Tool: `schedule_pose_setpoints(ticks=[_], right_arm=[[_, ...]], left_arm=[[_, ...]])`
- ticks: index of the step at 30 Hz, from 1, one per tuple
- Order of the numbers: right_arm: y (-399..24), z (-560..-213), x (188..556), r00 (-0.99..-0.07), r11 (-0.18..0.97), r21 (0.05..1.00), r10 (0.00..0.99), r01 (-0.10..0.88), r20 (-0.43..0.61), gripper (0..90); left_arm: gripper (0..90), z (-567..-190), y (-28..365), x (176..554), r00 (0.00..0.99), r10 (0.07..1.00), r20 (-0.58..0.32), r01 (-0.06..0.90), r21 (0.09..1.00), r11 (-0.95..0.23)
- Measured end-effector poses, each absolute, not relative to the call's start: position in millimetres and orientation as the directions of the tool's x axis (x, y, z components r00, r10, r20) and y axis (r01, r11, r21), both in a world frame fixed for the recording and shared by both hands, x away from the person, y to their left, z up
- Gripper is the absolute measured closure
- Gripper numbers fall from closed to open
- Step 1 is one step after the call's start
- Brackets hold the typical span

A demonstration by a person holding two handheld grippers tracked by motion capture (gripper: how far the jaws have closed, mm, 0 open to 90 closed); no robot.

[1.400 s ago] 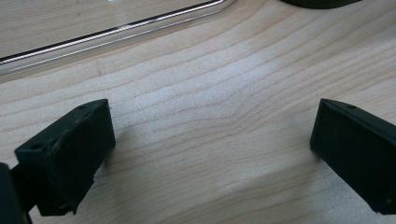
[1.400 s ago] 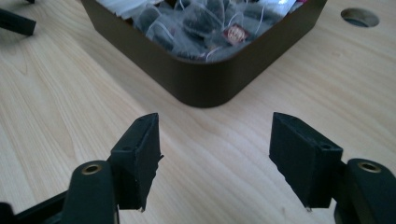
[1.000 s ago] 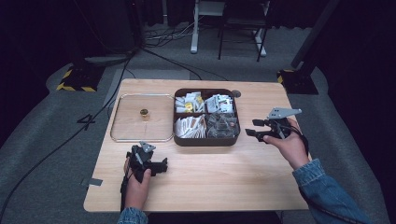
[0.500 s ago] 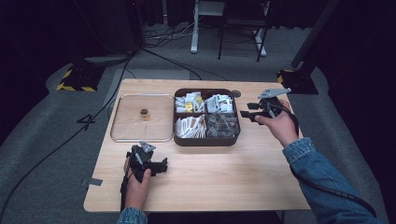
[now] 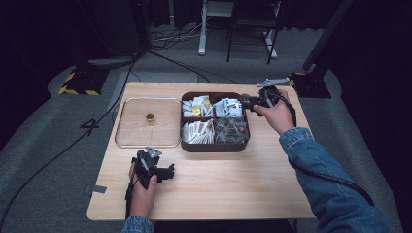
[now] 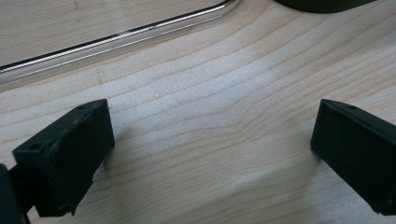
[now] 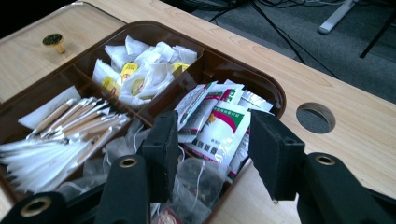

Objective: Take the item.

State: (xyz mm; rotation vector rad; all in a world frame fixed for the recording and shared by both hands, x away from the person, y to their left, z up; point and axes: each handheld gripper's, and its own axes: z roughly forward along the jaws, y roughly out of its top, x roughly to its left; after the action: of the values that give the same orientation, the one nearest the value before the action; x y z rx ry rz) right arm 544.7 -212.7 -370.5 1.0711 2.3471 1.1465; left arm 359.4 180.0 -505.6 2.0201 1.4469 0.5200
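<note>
Print on the sachets (image 7: 219, 126) is too small to read, and the left gripper view cuts off the clear lid (image 6: 116, 39) and the brown divided tray (image 5: 214, 144) at its top edge. The tray sits mid-table right of the lid with its small knob (image 5: 150, 117); four compartments hold white packets, wrapped sticks (image 7: 74, 119), sachets and clear tea bags. Right gripper (image 7: 208, 154) hovers over the tray's right edge, jaws moderately apart around nothing; left gripper (image 6: 210, 154) rests low on bare wood near the front, jaws wide
</note>
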Motion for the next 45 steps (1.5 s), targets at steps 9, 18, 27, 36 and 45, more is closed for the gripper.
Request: schedule_pose_setpoints(ticks=[9,18,27,36,45], right_arm=[[-200.6,-376.0,559.8,-0.641,0.339,0.775,0.759,0.533,0.11,54.2],[-183.6,-387.5,571.6,-0.628,0.328,0.767,0.768,0.552,0.124,56.1],[-162.0,-410.6,579.9,-0.617,0.349,0.726,0.776,0.592,0.131,56.9],[-153.2,-424.5,584.7,-0.583,0.333,0.692,0.798,0.641,0.156,58.1],[-145.0,-434.2,587.5,-0.554,0.301,0.663,0.807,0.685,0.206,63.8]], left_arm=[[0.0,-505.5,180.1,359.7,0.331,0.943,-0.026,0.713,0.662,-0.232],[0.0,-505.4,180.3,359.9,0.334,0.942,-0.025,0.712,0.662,-0.235],[0.0,-505.5,180.1,359.9,0.333,0.943,-0.027,0.712,0.663,-0.232],[0.0,-505.4,180.2,359.9,0.334,0.942,-0.025,0.712,0.661,-0.235],[0.0,-505.4,180.2,359.9,0.334,0.942,-0.025,0.712,0.661,-0.235]])
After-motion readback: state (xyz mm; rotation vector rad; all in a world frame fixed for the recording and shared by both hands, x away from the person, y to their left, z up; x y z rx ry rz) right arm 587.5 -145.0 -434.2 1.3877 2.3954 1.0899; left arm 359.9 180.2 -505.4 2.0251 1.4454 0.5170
